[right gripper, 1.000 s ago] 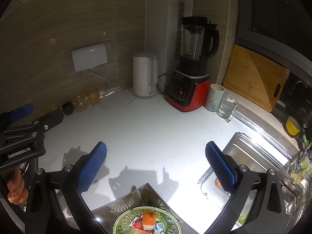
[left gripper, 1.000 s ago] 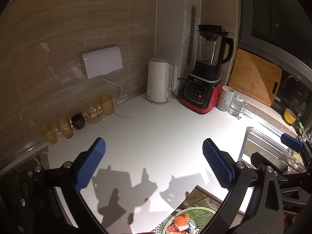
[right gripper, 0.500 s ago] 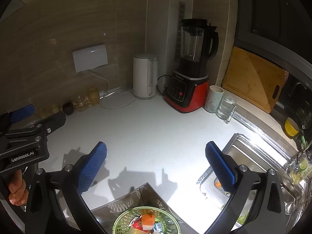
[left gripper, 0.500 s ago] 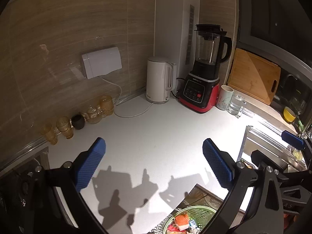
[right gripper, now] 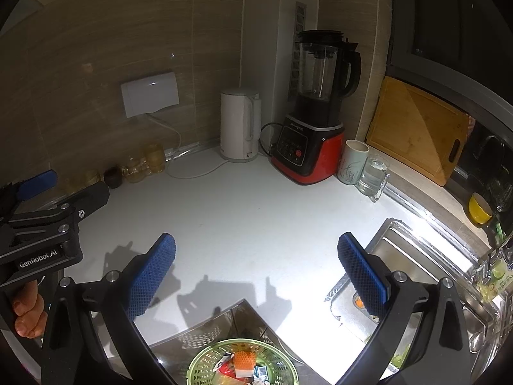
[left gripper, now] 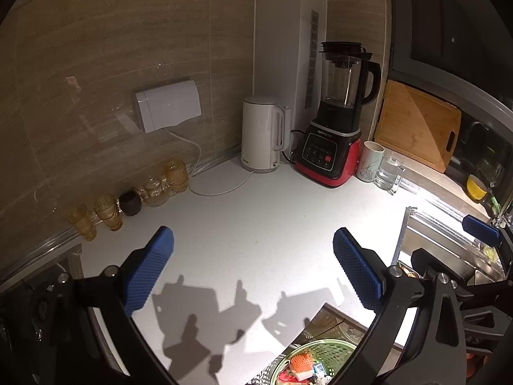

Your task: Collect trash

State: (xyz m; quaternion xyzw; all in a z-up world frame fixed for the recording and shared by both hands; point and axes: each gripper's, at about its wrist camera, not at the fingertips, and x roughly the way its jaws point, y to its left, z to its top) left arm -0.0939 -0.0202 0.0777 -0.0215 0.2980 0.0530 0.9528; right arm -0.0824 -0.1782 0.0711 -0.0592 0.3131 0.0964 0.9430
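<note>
I hover both grippers, left gripper point(left gripper: 253, 269) and right gripper point(right gripper: 256, 268), wide apart and empty (nothing loose on the worktop), above the green basket point(right gripper: 205, 361) holding the gathered trash point(right gripper: 243, 364).

The right gripper point(right gripper: 256, 269) is held above a white countertop point(right gripper: 243, 218) with its blue-padded jaws spread wide and nothing between them. Below it, off the countertop's near edge, a green basket point(right gripper: 205, 359) is seen holding wrappers and an orange piece of trash point(right gripper: 245, 360). The left gripper point(right gripper: 41, 192) is seen at the left edge, gripped by a hand point(right gripper: 29, 314). In the far corner of the countertop a white kettle point(right gripper: 239, 125) is stood beside a red-based blender point(right gripper: 315, 118). A white mug point(right gripper: 352, 162) and a glass mug point(right gripper: 373, 175) are set just beside the blender. A wooden cutting board point(right gripper: 416, 131) is leaned against the wall. A steel sink point(right gripper: 410, 263) is sunk into the countertop's right side.
</note>
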